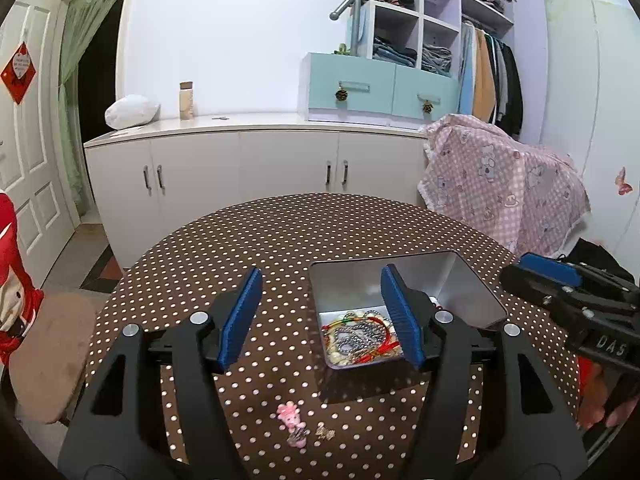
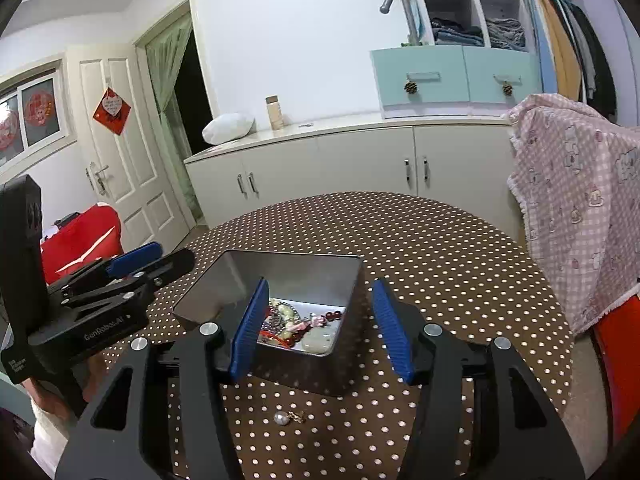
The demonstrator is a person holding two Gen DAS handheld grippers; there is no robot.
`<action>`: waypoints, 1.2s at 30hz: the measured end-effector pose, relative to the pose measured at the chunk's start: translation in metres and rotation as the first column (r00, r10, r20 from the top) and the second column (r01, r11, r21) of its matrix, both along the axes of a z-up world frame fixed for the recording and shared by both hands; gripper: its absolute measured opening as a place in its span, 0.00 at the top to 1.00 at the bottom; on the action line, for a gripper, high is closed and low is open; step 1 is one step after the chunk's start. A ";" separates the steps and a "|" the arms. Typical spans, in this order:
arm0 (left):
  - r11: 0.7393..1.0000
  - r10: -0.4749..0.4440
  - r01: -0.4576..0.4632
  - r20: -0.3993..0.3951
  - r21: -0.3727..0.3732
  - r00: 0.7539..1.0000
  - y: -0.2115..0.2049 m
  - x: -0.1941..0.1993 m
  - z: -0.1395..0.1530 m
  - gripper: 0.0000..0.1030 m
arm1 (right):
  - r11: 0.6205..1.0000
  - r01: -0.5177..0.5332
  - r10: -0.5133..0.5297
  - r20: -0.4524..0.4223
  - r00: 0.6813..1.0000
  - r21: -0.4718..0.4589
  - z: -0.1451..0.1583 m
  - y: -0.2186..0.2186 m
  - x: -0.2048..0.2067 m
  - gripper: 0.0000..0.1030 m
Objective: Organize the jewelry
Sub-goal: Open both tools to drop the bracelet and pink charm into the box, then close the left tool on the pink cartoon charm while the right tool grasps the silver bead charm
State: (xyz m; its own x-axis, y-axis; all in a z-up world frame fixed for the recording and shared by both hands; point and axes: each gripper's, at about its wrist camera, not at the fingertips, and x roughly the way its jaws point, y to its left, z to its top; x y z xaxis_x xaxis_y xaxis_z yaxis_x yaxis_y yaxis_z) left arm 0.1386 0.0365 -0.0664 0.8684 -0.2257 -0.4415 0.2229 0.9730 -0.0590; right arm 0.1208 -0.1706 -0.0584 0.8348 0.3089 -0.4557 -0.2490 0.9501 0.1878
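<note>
Both your hand-held grippers hang with jaws apart and nothing between them: left hand-held gripper [image 1: 320, 316], right hand-held gripper [image 2: 322, 330]. The tin [image 2: 280, 266] just ahead holds most of the jewelry. A pink charm [image 1: 289, 416] lies below the left one, a pearl [image 2: 281, 418] below the right, probably next for the tin.

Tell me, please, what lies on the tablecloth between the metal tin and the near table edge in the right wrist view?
A pearl earring and a small gold piece lie there, side by side on the tablecloth, just short of the metal tin.
</note>
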 end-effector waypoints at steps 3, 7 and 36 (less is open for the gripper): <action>1.000 0.015 -0.015 0.001 -0.009 1.000 0.005 -0.006 0.000 0.34 | 1.000 0.017 -0.017 -0.003 1.000 -0.003 0.000 -0.005 -0.004 0.49; 0.999 0.037 -0.037 -0.010 -0.008 0.999 0.013 -0.014 -0.003 0.31 | 0.999 0.034 -0.034 -0.011 0.999 -0.006 -0.005 -0.011 -0.012 0.49; 0.999 0.014 -0.003 -0.250 0.046 0.968 0.029 -0.029 -0.062 0.25 | 0.974 -0.179 0.139 -0.259 0.956 -0.140 -0.068 0.045 -0.014 0.72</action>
